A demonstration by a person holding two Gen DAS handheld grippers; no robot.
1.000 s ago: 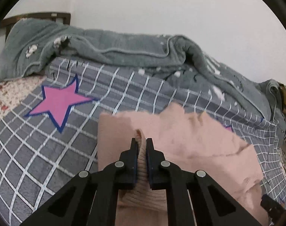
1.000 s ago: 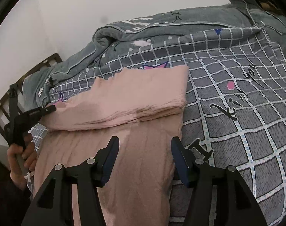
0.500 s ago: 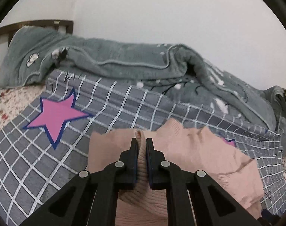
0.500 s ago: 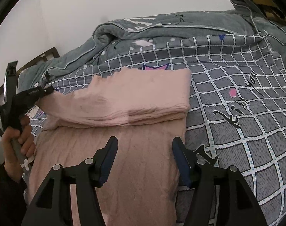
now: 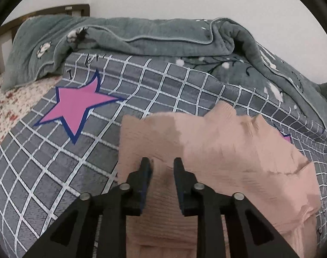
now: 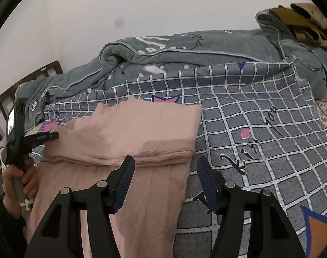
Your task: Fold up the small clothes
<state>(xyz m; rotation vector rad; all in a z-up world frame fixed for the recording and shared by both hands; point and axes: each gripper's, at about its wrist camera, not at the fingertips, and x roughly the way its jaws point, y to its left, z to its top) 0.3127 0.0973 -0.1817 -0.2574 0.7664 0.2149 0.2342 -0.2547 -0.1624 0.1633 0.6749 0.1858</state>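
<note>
Nearest me in the left view, my left gripper (image 5: 162,165) stands partly open at the bottom centre, its fingers straddling a ridge of the pink sweater (image 5: 217,150) without pinching it; I judge the cloth is free of it. In the right view my right gripper (image 6: 165,172) sits at the bottom centre, jaws wide apart and holding nothing, poised just above the sweater's fold line.

The sweater (image 6: 129,137) lies across the middle of the frame on the checked blanket (image 6: 260,150), one part doubled over the rest, with a soft crease running left to right. The fold looks about half made to me. Next I would want both grippers at the doubled end, closing on the layers together, then carrying them over the near part while keeping the edges square; the knit looks limp and likely to slump.

Beyond, a pink star (image 5: 77,105) shows on the blanket at centre left of the left view. Black script at the right of the right view seems to read "kiss you" (image 6: 251,146), though I am unsure of the first word. A grey quilt (image 5: 141,38) is heaped along the top against the wall.
</note>
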